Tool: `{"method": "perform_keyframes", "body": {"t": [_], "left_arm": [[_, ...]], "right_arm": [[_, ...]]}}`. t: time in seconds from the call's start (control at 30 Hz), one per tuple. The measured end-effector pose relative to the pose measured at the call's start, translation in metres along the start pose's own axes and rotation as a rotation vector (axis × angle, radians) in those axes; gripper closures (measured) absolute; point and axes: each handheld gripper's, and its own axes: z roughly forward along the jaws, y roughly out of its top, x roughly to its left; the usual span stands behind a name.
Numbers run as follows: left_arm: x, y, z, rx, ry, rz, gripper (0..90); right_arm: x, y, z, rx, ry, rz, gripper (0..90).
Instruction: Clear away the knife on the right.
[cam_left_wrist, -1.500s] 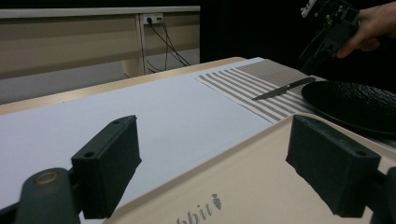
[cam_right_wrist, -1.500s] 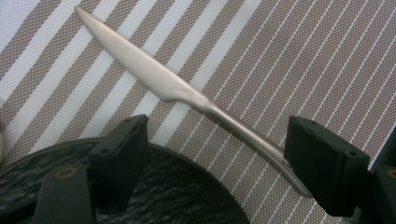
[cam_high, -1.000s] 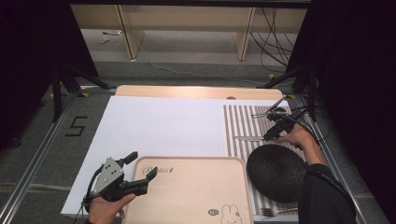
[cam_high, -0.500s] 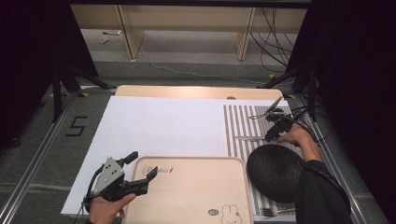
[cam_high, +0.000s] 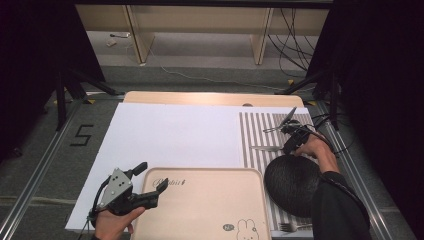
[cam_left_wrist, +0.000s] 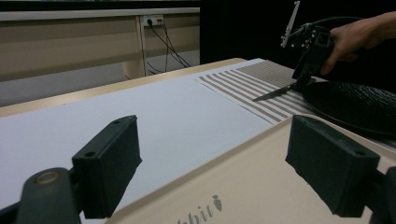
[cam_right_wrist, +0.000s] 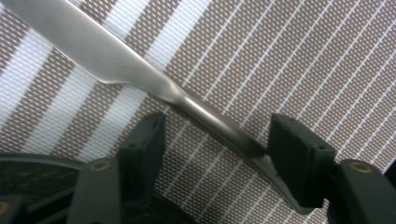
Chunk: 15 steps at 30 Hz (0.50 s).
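Observation:
A silver knife (cam_high: 262, 148) (cam_right_wrist: 116, 65) lies on the striped placemat (cam_high: 255, 130) (cam_right_wrist: 303, 56) at the right. My right gripper (cam_high: 289, 146) (cam_right_wrist: 215, 149) is down over the knife's handle. It is open, with a jaw on either side of the handle, which touches the right-hand jaw. A black plate (cam_high: 292, 185) (cam_right_wrist: 32, 168) sits just nearer than the knife. My left gripper (cam_high: 149, 181) (cam_left_wrist: 219, 168) stands open at the near left, straddling the far left corner of the beige tray (cam_high: 200, 205) (cam_left_wrist: 261, 186), holding nothing.
A white sheet (cam_high: 170, 135) covers most of the table. A fork (cam_high: 295, 227) lies on the placemat at the near edge, beside the tray. The left gripper view shows the right gripper (cam_left_wrist: 299, 81), the knife (cam_left_wrist: 275, 93) and the plate (cam_left_wrist: 355, 102) farther off.
My right gripper has dropped a little onto the knife's handle. The left gripper has stayed where it was.

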Motion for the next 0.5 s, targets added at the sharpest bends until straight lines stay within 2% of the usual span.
{"method": "perform_keyframes", "body": {"t": [0.1,0.2,0.33,0.5], "left_arm": [[-0.0005,0.0000,0.0000,0.002,-0.002,0.004,16.7],[-0.0014,-0.0004,0.0003,0.003,-0.005,0.007,16.7],[-0.0021,-0.0004,-0.0004,0.002,-0.008,0.011,16.8],[-0.0023,-0.0004,-0.0010,0.000,-0.011,0.012,16.8]], "right_arm": [[0.0003,0.0007,-0.0001,-0.004,0.008,-0.006,43.8],[0.0022,0.0015,-0.0007,-0.002,-0.018,-0.019,47.1],[0.0070,0.0031,-0.0016,0.015,-0.056,-0.062,54.5],[0.0076,0.0045,-0.0013,0.026,-0.060,-0.085,53.4]]}}
